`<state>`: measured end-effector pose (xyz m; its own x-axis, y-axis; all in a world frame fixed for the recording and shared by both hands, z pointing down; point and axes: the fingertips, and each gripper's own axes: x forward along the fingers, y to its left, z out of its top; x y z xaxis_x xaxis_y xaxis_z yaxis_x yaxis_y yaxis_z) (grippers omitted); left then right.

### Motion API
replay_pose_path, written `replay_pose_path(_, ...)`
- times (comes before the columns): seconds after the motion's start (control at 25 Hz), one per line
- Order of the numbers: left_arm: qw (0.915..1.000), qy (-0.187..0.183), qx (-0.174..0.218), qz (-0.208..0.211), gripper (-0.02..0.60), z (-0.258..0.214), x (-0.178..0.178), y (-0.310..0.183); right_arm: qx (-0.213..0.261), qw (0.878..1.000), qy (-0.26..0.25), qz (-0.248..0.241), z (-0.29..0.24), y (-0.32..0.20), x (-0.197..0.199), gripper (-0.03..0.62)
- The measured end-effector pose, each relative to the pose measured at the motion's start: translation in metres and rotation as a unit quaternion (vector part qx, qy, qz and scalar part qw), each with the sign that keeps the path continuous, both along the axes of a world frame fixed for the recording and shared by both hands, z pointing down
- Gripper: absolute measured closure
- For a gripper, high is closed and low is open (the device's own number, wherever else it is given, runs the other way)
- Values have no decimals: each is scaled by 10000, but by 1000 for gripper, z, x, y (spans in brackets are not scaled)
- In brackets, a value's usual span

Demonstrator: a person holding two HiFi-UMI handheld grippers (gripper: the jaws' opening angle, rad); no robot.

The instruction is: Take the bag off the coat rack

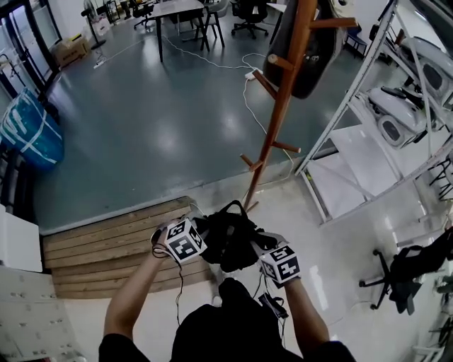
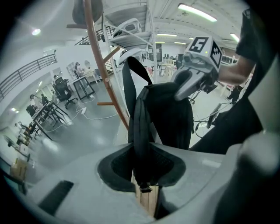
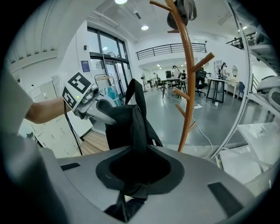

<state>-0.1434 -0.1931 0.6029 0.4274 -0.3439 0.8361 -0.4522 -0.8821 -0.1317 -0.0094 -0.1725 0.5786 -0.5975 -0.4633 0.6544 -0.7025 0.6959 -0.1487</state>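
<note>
**Black bag held off the rack by both grippers**

Black fabric straps run into both sets of jaws. The left gripper has its jaws drawn narrow on one strap of the bag, and the right gripper pinches a fold of the same bag, also narrow. The one bag hangs between the two grippers, near the person and above the right end of the wooden platform. It is apart from the coat rack, whose pole rises just far and right of it.

One dark item hangs at the top of the rack. Right of the pole, one metal shelving unit hems the space in closely. Left of the pole, a wide stretch of grey floor runs to one blue sack at the far left and one table at the far end. One white cable trails across that floor, and one office chair stands at the near right.
</note>
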Motion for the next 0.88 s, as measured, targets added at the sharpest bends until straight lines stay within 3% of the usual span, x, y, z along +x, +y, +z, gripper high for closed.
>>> replay_pose_path(0.44, 9997, 105, -186, -75, 505, 21, -21, 109, -259, 9994, -24, -232, 23, 103, -20, 526)
replay_pose_path(0.88, 9985, 290, -360, -293, 505, 27, -12, 177, -360, 9974, -4, -626, 29, 162, -10, 528)
